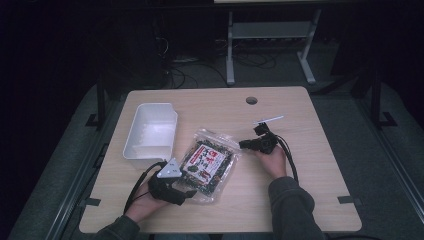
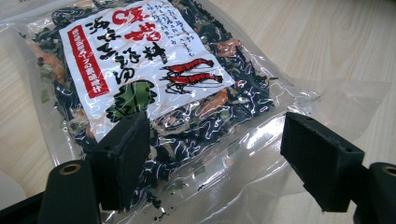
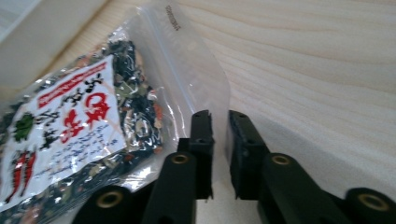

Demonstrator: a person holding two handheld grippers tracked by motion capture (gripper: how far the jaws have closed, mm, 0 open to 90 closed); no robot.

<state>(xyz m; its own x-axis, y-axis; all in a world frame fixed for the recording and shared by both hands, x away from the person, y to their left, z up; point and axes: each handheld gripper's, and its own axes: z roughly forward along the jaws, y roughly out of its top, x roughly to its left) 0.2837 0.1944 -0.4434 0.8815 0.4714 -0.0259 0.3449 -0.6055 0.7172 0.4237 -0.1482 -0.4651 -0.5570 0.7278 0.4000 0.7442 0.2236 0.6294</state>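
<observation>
A clear bag of dried seaweed mix [image 1: 207, 165] with a white and red label lies flat on the wooden table [image 1: 310, 165]. My left gripper [image 1: 192, 192] is at the bag's near end. In the left gripper view it [image 2: 212, 140] stands open, with one pad over the dark contents [image 2: 154, 70] and the other over the clear sealed strip. My right gripper [image 1: 245, 145] points at the bag's far right corner. In the right gripper view its jaws [image 3: 219, 119] are nearly together, with the bag's [image 3: 70, 121] clear edge running between them.
A white plastic bin [image 1: 131, 142] stands to the left of the bag, close to my left hand. A small white strip [image 1: 268, 119] lies behind my right gripper, and a round cable hole [image 1: 251, 100] sits near the table's far edge.
</observation>
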